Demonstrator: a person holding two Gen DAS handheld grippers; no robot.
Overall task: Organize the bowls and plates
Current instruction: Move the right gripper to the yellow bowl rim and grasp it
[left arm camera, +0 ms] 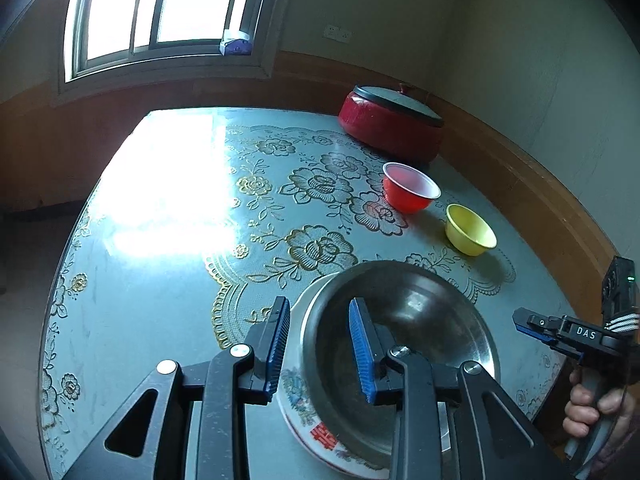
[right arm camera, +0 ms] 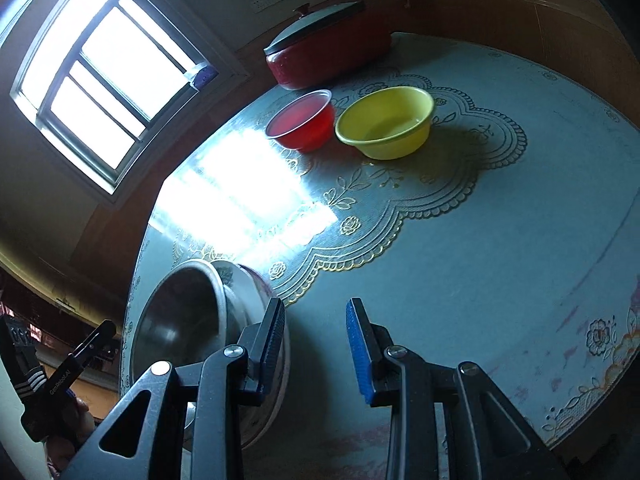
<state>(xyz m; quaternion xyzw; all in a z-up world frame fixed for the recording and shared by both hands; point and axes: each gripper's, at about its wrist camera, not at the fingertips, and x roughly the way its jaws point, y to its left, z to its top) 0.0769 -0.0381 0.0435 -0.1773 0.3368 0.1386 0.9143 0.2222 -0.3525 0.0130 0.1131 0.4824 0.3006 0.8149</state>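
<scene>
A shiny steel bowl (left arm camera: pixel 404 344) sits nested in a white floral ceramic bowl (left arm camera: pixel 304 400) at the table's (left arm camera: pixel 160 320) near edge. The left gripper (left arm camera: pixel 320 348) straddles their rims, released; the right gripper (right arm camera: pixel 316 352) is released, empty.

A round table (left arm camera: pixel 168 320) fills the room's corner, covered in a pale blue cloth (right arm camera: pixel 500 240) patterned with gold and brown lace flowers. Daylight pours through a barred sliding window (left arm camera: pixel 160 8) — a hard white glare lies across the tabletop. The walls (left arm camera: pixel 520 60) are cream above brown wooden wainscoting (left arm camera: pixel 120 120) — a white socket (left arm camera: pixel 338 33) sits beside the window.
</scene>
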